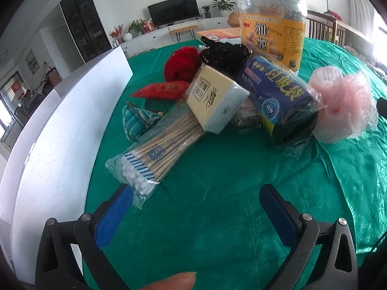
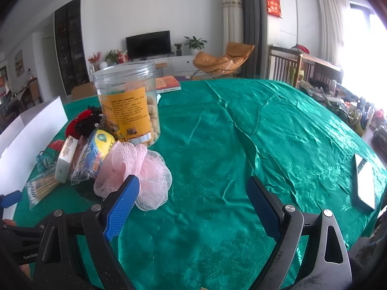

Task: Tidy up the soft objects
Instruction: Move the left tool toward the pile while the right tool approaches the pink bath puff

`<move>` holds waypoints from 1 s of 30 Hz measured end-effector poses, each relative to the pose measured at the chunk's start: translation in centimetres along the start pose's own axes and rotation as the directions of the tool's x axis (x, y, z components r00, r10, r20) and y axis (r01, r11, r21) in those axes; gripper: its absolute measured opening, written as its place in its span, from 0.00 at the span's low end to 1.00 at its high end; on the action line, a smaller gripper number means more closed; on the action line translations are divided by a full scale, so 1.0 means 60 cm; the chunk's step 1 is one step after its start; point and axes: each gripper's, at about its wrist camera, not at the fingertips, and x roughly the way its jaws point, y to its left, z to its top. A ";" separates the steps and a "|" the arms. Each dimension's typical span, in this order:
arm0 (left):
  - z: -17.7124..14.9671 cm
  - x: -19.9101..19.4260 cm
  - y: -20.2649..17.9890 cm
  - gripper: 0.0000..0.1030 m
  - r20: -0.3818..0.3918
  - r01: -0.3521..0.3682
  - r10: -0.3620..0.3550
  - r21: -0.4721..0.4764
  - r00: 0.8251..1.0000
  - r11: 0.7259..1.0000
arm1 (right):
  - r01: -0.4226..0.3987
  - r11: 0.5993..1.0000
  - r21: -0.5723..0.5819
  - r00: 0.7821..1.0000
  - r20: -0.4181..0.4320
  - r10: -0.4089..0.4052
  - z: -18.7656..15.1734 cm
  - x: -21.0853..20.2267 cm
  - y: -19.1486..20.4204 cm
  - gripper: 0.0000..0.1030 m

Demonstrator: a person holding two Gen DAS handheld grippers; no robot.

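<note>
Green cloth covers the table (image 2: 241,133), with a living room behind. Both grippers hang with fingers spread wide, grasping nothing: the left gripper (image 1: 196,198) has the bag of cotton swabs (image 1: 154,149) just ahead of its left finger, and the right gripper (image 2: 193,193) has the one pink bath pouf (image 2: 135,169) touching its left finger. Sorting looks barely begun. Next, I judge, the right fingers must swing left around the pouf. One snack jar (image 2: 129,101), one tissue pack (image 1: 217,101), one white box (image 1: 60,125).

Left gripper (image 1: 196,201) spread wide, blue pads parted, empty — a fingertip (image 1: 173,281) just behind it. Right gripper (image 2: 193,194) likewise agape, nothing between its pads.
</note>
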 end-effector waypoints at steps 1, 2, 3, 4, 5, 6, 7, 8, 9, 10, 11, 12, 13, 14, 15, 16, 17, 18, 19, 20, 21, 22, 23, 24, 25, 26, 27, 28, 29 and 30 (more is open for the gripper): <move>-0.001 0.007 -0.002 1.00 -0.015 -0.005 0.005 0.007 1.000 1.000 | -0.002 1.000 0.007 1.000 -0.006 0.002 0.000 0.002 -0.002 0.89; -0.002 0.013 -0.003 1.00 -0.027 -0.007 0.007 0.015 1.000 1.000 | -0.003 1.000 0.016 1.000 -0.014 0.003 0.000 0.005 -0.005 0.89; -0.002 0.014 0.000 1.00 -0.009 0.001 -0.001 0.007 1.000 1.000 | -0.004 1.000 0.028 1.000 -0.024 0.005 0.000 0.008 -0.008 0.89; -0.001 0.019 0.000 1.00 -0.012 0.000 0.000 0.007 1.000 1.000 | -0.007 0.999 0.040 0.999 -0.033 0.008 -0.001 0.011 -0.012 0.89; 0.000 0.021 0.001 1.00 -0.010 0.005 -0.005 0.002 1.000 1.000 | -0.007 0.999 0.052 0.999 -0.042 0.009 -0.001 0.014 -0.016 0.89; 0.000 0.026 0.002 1.00 -0.011 0.010 -0.010 -0.002 1.000 1.000 | -0.006 0.998 0.063 0.999 -0.048 0.009 -0.001 0.017 -0.020 0.89; 0.001 0.029 0.003 1.00 -0.012 0.014 -0.014 -0.005 1.000 1.000 | -0.005 0.997 0.073 0.999 -0.054 0.009 -0.001 0.019 -0.023 0.89; 0.001 0.031 0.004 1.00 -0.010 0.017 -0.017 -0.008 1.000 1.000 | -0.004 0.997 0.081 0.998 -0.060 0.008 -0.001 0.021 -0.026 0.89; 0.001 0.032 0.005 1.00 -0.009 0.019 -0.019 -0.009 1.000 1.000 | -0.003 0.996 0.088 0.998 -0.065 0.008 -0.002 0.023 -0.028 0.89; 0.002 0.034 0.006 1.00 -0.006 0.021 -0.021 -0.009 1.000 1.000 | -0.002 0.996 0.094 0.997 -0.070 0.009 -0.002 0.024 -0.029 0.89; 0.002 0.036 0.006 1.00 -0.003 0.022 -0.022 -0.008 1.000 1.000 | -0.002 0.995 0.098 0.997 -0.075 0.009 -0.002 0.025 -0.031 0.89; 0.002 0.035 0.007 1.00 -0.002 0.023 -0.023 -0.007 1.000 1.000 | -0.001 0.995 0.100 0.997 -0.077 0.008 -0.004 0.026 -0.031 0.89; 0.002 0.034 0.007 1.00 0.000 0.024 -0.024 -0.006 1.000 1.000 | 0.000 0.995 0.100 0.997 -0.080 0.009 -0.004 0.027 -0.031 0.89; 0.001 0.035 0.007 1.00 0.001 0.026 -0.026 -0.006 1.000 1.000 | -0.001 0.995 0.100 0.997 -0.082 0.009 -0.004 0.028 -0.031 0.89; 0.002 0.032 0.009 1.00 -0.002 0.027 -0.027 -0.006 1.000 1.000 | 0.000 0.995 0.098 0.996 -0.084 0.009 -0.004 0.028 -0.031 0.89; 0.003 0.033 0.011 1.00 -0.003 0.029 -0.029 -0.009 1.000 1.000 | 0.000 0.995 0.096 0.996 -0.085 0.009 -0.004 0.028 -0.030 0.89; 0.003 0.035 0.013 1.00 -0.007 0.033 -0.033 -0.016 0.999 0.999 | -0.001 0.996 0.094 0.996 -0.086 0.009 -0.005 0.028 -0.030 0.89; 0.004 0.037 0.015 1.00 -0.015 0.038 -0.038 -0.027 0.999 0.999 | -0.001 0.996 0.093 0.996 -0.085 0.009 -0.006 0.027 -0.029 0.89; 0.004 0.039 0.020 1.00 -0.027 0.048 -0.049 -0.044 0.998 0.998 | -0.002 0.996 0.093 0.997 -0.081 0.010 -0.007 0.027 -0.029 0.89; 0.004 0.043 0.027 1.00 -0.037 0.067 -0.069 -0.070 0.997 0.995 | -0.007 0.995 0.095 0.997 -0.075 0.014 -0.006 0.025 -0.030 0.89; 0.001 0.045 0.033 1.00 -0.042 0.084 -0.088 -0.090 0.995 0.992 | -0.023 0.995 0.100 0.998 -0.063 0.029 -0.005 0.022 -0.030 0.89; 0.000 0.046 0.039 1.00 -0.043 0.093 -0.098 -0.106 0.994 0.990 | -0.060 0.993 0.103 0.997 -0.046 0.065 -0.003 0.017 -0.028 0.89; -0.001 0.047 0.041 1.00 -0.042 0.096 -0.100 -0.100 0.994 0.990 | -0.110 0.989 0.098 0.993 -0.030 0.113 -0.002 0.013 -0.024 0.89; -0.001 0.046 0.041 1.00 -0.042 0.098 -0.102 -0.080 0.994 0.992 | -0.166 0.983 0.081 0.986 -0.022 0.168 -0.002 0.010 -0.016 0.89; 0.000 0.046 0.042 1.00 -0.048 0.106 -0.109 -0.059 0.993 0.993 | -0.208 0.977 0.051 0.977 -0.030 0.210 -0.003 0.010 -0.002 0.89; 0.001 0.047 0.046 1.00 -0.058 0.119 -0.121 -0.047 0.991 0.992 | -0.240 0.971 0.006 0.969 -0.052 0.240 -0.004 0.013 0.016 0.89; 0.001 0.047 0.049 1.00 -0.068 0.129 -0.132 -0.039 0.989 0.991 | -0.259 0.965 -0.045 0.964 -0.083 0.255 -0.007 0.019 0.037 0.89; 0.001 0.048 0.053 1.00 -0.077 0.133 -0.135 -0.031 0.988 0.991 | -0.280 0.956 -0.092 0.955 -0.125 0.268 -0.010 0.029 0.058 0.89; 0.001 0.049 0.058 1.00 -0.085 0.145 -0.147 -0.031 0.986 0.989 | -0.299 0.946 -0.123 0.947 -0.161 0.278 -0.012 0.041 0.074 0.89; 0.000 0.050 0.062 1.00 -0.092 0.159 -0.161 -0.036 0.983 0.987 | -0.291 0.947 -0.139 0.949 -0.170 0.266 -0.010 0.057 0.081 0.89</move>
